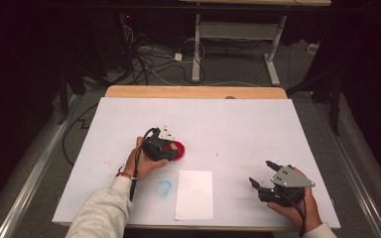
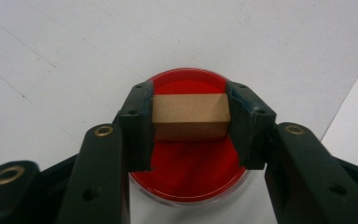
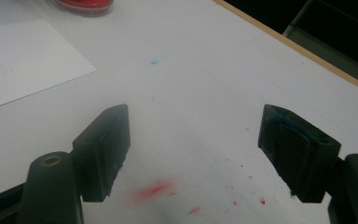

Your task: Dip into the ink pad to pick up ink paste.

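Surface (image 1: pixel 238 124) is covered in white, marked with red and blue ink smears. A blank white paper sheet (image 1: pixel 194 194) lies near the front edge, between the two hands. Red ink pad (image 1: pixel 177 150) sits in a round clear dish just left of centre, well apart from the sheet's far edge.

Left tool (image 2: pixel 189 123) is clamped on a wooden stamp block (image 2: pixel 189 116), jaws pressing its two ends, block held over the red pad. Whether the stamp face touches the ink cannot be told. Step judged: inking the stamp.

Right tool (image 3: pixel 193 149) is held open and empty, low over the surface to the right of the sheet, red flecks beneath it.

Next move, as judged: block to be lifted clear of the dish, carried to the sheet, pressed down flat. Grip must be kept square so the face lands level; the sheet may need pinning by the right tool.
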Available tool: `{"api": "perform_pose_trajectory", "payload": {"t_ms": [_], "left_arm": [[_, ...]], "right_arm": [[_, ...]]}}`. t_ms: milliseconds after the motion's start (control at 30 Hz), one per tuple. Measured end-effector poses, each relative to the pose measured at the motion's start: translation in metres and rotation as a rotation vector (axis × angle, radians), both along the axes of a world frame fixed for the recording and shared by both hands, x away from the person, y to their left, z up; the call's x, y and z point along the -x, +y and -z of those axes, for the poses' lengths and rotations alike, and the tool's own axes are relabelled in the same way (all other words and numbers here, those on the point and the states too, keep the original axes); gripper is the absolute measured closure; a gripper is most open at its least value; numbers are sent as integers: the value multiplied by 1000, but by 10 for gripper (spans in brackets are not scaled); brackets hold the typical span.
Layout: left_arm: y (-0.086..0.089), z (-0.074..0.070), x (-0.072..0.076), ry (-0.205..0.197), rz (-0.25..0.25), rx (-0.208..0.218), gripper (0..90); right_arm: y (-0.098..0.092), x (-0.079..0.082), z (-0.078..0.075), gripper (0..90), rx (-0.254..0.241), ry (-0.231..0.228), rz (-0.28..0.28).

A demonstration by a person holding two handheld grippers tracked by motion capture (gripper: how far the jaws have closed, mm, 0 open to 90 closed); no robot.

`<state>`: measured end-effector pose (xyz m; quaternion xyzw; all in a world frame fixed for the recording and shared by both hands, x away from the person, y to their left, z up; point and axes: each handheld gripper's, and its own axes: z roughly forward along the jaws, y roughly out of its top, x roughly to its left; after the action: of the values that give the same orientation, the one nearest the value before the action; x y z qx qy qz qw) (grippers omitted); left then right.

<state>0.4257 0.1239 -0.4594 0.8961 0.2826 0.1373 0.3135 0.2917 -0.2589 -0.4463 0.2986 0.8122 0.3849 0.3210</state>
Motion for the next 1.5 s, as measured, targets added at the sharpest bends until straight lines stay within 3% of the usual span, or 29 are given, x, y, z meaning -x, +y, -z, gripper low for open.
{"api": "perform_pose_trajectory", "payload": {"t_ms": [333,467,767,1500], "left_arm": [[-1,-2,2,-23,-5,-5,540],[0,-8,4,-48,-3,20,540],[5,-23,10,-87,-1,34,540],[20,-48,17,-134,-15,81,539]], "right_arm": [[-2,0,-1,256,-5,-5,5],[-2,0,-1,257,-7,-5,5],[-3,0,-2,256,-7,-8,0],[-2,2,-2,256,-3,-11,-6]]}}
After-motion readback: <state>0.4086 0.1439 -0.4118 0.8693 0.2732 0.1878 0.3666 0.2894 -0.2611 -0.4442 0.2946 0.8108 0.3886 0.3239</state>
